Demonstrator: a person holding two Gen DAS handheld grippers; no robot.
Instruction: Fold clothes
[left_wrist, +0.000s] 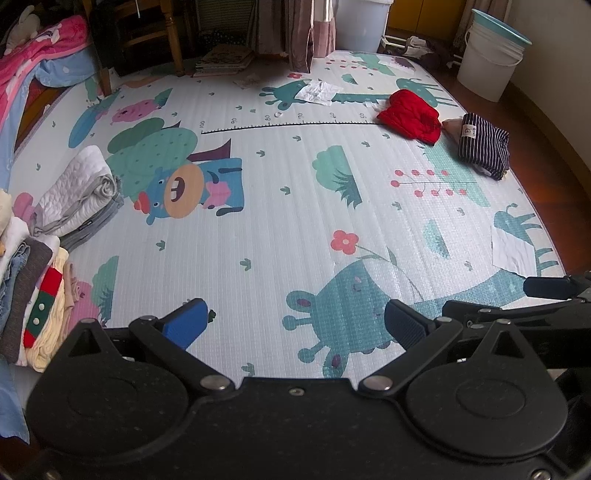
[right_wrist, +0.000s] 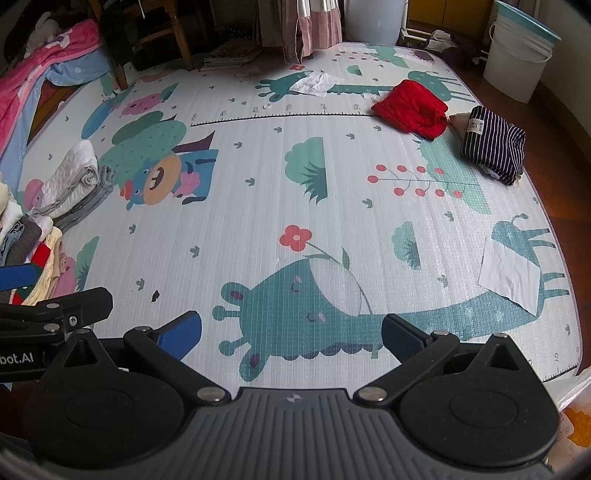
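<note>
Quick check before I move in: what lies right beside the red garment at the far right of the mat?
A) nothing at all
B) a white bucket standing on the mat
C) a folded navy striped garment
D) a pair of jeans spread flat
C: the folded navy striped garment lies just right of the red garment, while both grippers, left and right, are open and empty.
</note>
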